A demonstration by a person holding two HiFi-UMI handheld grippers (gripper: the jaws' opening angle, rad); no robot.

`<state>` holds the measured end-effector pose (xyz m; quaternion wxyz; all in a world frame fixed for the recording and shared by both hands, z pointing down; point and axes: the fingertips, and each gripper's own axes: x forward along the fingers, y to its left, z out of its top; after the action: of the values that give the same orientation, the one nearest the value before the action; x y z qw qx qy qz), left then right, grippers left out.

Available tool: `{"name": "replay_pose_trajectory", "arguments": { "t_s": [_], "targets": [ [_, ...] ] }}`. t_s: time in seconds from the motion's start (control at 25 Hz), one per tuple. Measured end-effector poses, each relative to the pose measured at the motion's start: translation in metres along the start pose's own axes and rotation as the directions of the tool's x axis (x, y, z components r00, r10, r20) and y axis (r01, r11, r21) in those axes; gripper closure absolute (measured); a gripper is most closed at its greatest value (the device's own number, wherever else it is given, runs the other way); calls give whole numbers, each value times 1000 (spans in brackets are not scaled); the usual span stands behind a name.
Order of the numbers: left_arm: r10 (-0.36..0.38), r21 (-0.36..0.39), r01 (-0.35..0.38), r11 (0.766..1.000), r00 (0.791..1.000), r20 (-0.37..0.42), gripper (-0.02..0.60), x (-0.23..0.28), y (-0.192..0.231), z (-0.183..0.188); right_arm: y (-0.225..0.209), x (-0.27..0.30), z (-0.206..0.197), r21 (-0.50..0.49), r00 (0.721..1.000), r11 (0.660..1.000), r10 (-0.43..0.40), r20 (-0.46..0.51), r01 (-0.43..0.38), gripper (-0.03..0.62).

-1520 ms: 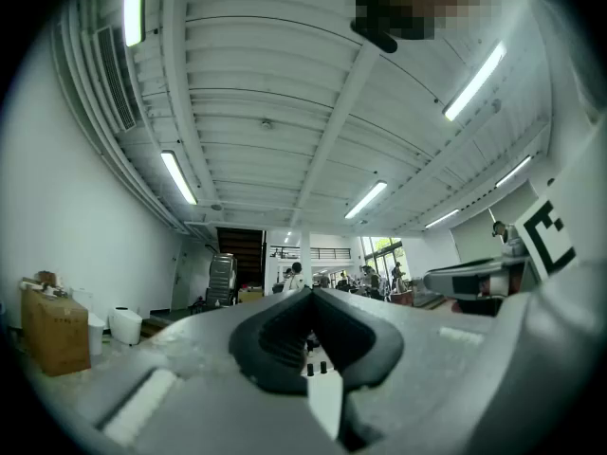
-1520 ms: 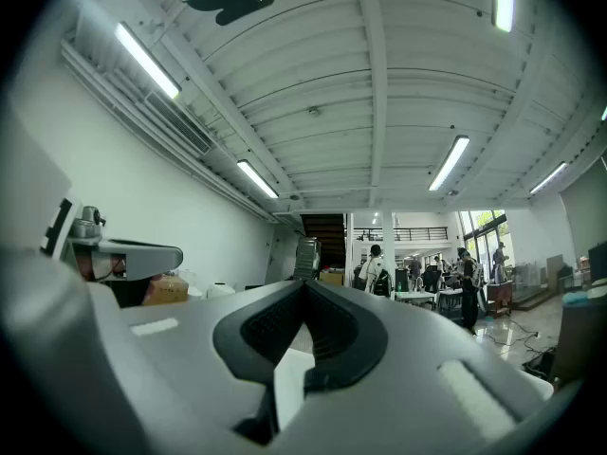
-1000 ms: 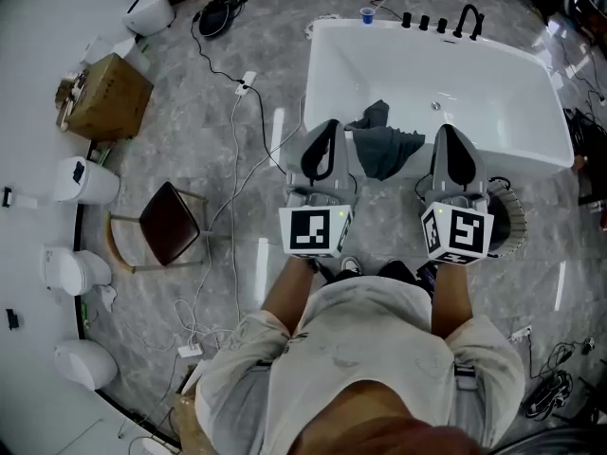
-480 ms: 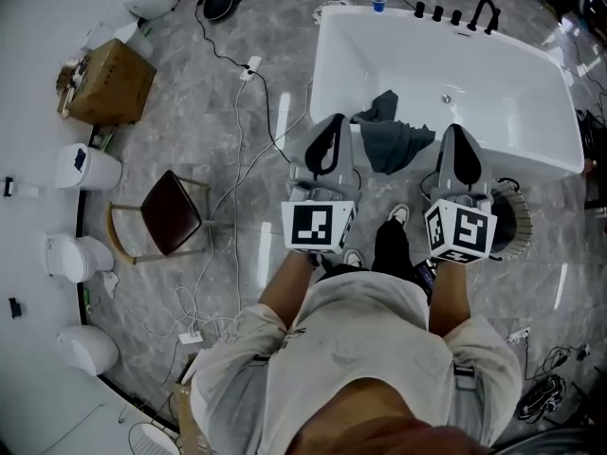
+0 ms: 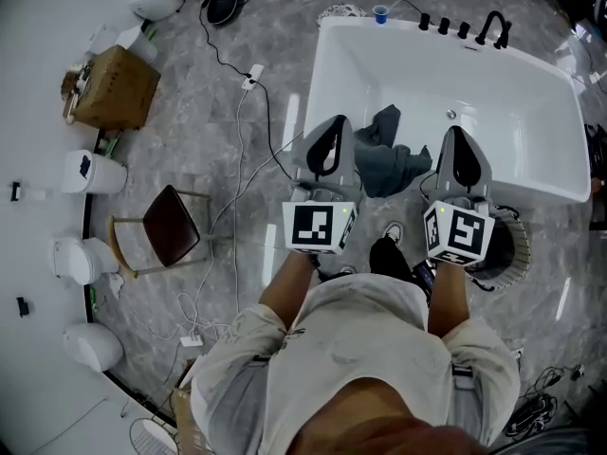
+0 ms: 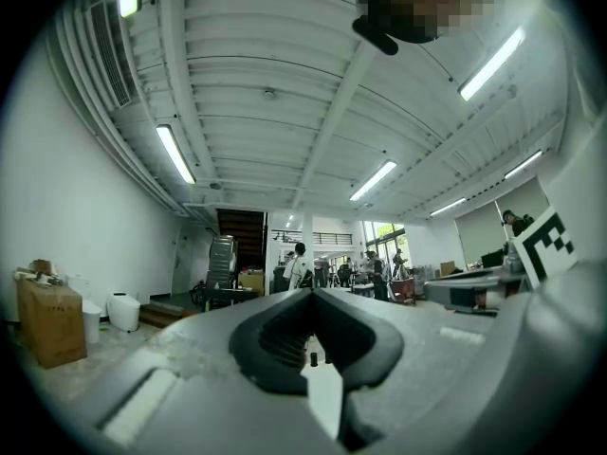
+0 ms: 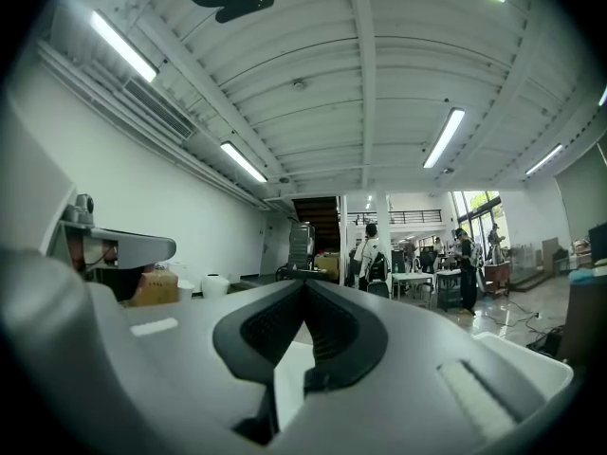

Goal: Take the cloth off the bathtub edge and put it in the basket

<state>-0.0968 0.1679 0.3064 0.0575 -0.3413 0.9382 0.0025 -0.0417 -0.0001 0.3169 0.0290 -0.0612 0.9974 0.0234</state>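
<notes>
Left gripper (image 5: 329, 136) and right gripper (image 5: 458, 143) are both clenched on nothing, flanking the crumpled dark grey cloth (image 5: 389, 154) draped across the white bathtub's (image 5: 531, 93) near rim. The round ribbed basket (image 5: 510, 254) sits outside that rim beneath the right gripper, so I'd go right-handed.

Glossy white bathtub (image 5: 531, 93), matt cloth (image 5: 389, 154)

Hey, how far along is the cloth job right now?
Nothing is done yet: the cloth lies over the tub edge. Nothing is in hand: the left gripper and right gripper are shut and empty. Left to do: grab the cloth and drop it in the basket.
</notes>
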Motion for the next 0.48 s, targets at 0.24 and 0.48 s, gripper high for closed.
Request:
{"name": "replay_pose_trajectory", "arguments": {
  "t_s": [0.24, 0.48],
  "targets": [
    [35, -13, -35, 999, 999, 11, 580, 76, -12, 0, -52, 64, -9, 24, 999, 999, 37, -2, -37, 592],
    [70, -31, -70, 997, 997, 9, 580, 131, -17, -7, -90, 105, -12, 22, 998, 998, 63, -7, -63, 592]
  ]
}}
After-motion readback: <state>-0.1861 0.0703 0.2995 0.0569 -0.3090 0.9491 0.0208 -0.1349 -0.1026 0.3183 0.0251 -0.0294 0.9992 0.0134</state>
